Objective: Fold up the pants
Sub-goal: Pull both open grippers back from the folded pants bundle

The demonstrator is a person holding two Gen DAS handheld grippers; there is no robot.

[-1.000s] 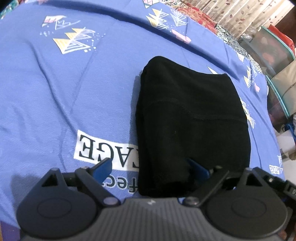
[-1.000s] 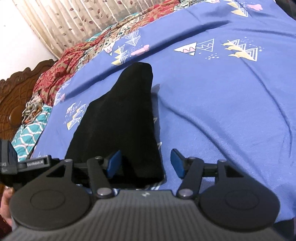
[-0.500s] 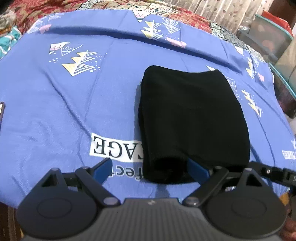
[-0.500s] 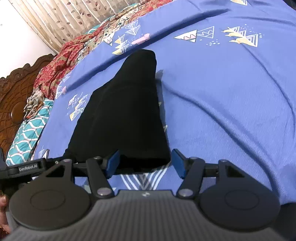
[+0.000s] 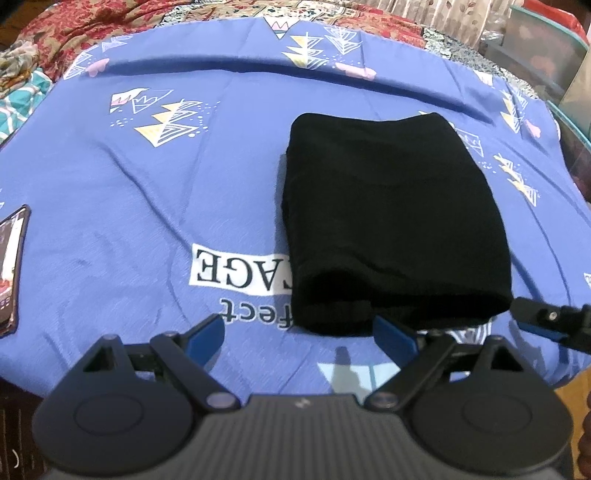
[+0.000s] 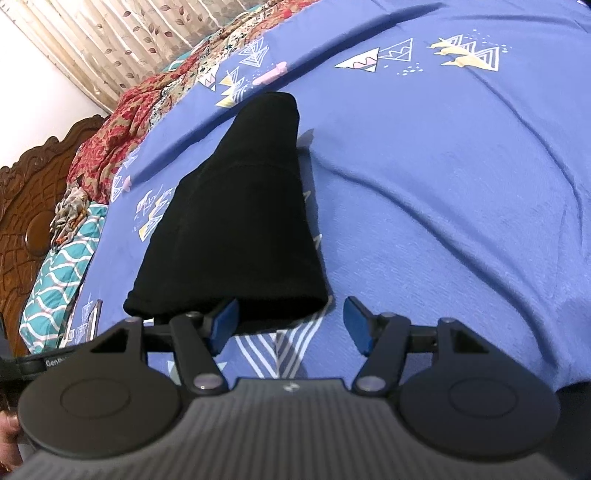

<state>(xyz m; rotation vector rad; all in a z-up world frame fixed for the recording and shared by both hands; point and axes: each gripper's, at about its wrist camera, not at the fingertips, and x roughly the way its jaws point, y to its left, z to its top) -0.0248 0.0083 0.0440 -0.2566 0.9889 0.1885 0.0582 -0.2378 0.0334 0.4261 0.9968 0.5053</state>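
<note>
Left hand-held gripper [image 5: 299, 334]: jaws spread wide, nothing between them; the blue pads hang above the sheet, the right-side pad just in front of the near edge of the pants without pressing on it.
Right hand-held gripper [image 6: 291, 323]: jaws apart, not gripping; the near right corner of the pants lies in the gap between the pads, the left-side pad close against the cloth, the right-side pad clear of it over the sheet.
Other gripper in view: part of the right hand-held gripper shows at the right edge of the left wrist view, beside the near right corner of the pants.
Pants [image 5: 391, 221]: black, folded into a compact thick rectangle, lying flat on the bed sheet, right of centre in the left wrist view; layered open ends face the grippers.
Bed sheet [image 5: 155, 206]: blue with triangle prints and a white text panel, partly covered by the left edge of the pants; lightly creased.
Phone [image 5: 11, 266]: lies on the sheet at the far left edge, well apart from the pants.
Patterned blanket [image 6: 122, 125]: red and floral, bunched along the far side of the bed.
Headboard [image 6: 22, 206]: carved dark wood, left in the right wrist view.
Curtain [image 6: 122, 33]: leaf-patterned, pleated, behind the bed.
</note>
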